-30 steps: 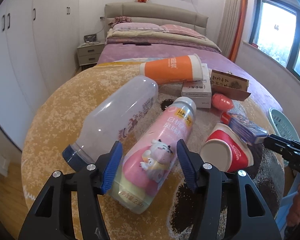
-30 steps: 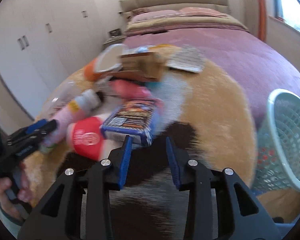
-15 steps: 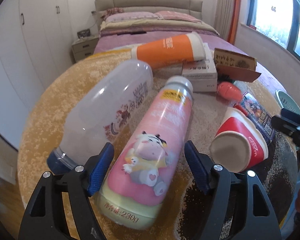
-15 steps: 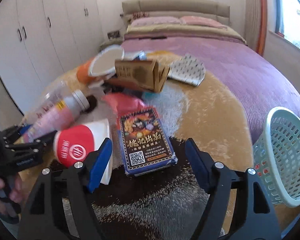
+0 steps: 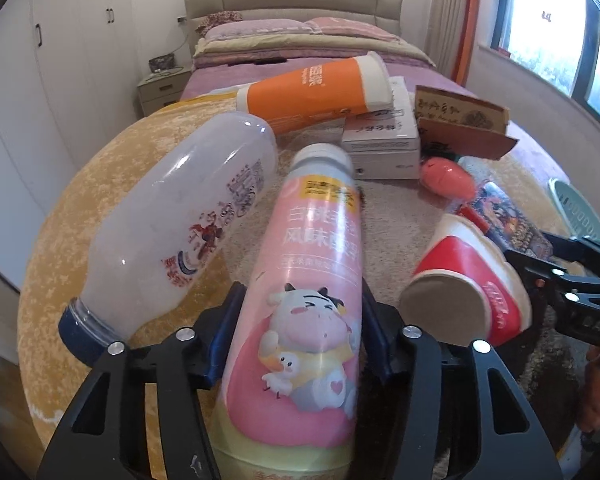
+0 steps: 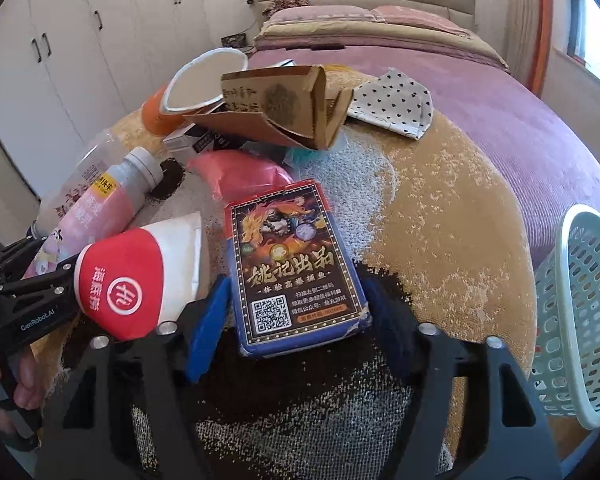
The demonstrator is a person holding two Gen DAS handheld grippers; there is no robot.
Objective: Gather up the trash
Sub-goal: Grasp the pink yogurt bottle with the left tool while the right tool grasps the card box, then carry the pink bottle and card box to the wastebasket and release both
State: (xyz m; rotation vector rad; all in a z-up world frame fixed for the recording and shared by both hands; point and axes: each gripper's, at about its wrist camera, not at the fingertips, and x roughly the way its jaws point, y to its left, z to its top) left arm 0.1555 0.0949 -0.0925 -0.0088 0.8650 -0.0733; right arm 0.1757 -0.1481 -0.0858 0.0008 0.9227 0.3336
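- The left gripper (image 5: 300,344) straddles a pink yogurt-drink bottle (image 5: 312,280) lying on the rug (image 5: 100,184); its jaws are closing, the blue pads hard against the bottle's sides.
- The right gripper (image 6: 296,316) brackets a blue card box (image 6: 292,268), jaws closing, with a sliver of gap still visible on each side of the box.
- Between the two tools lies a red paper cup (image 6: 136,276) on its side, touching the card box's left edge.
- A clear empty bottle (image 5: 176,232) rests just beside the pink one.
- Farther back sit an orange cup (image 5: 316,88), a white carton (image 5: 380,140), a torn brown cardboard box (image 6: 284,108) and a spotted face mask (image 6: 392,104).
- A pale green basket (image 6: 580,312) stands at the rug's right edge.
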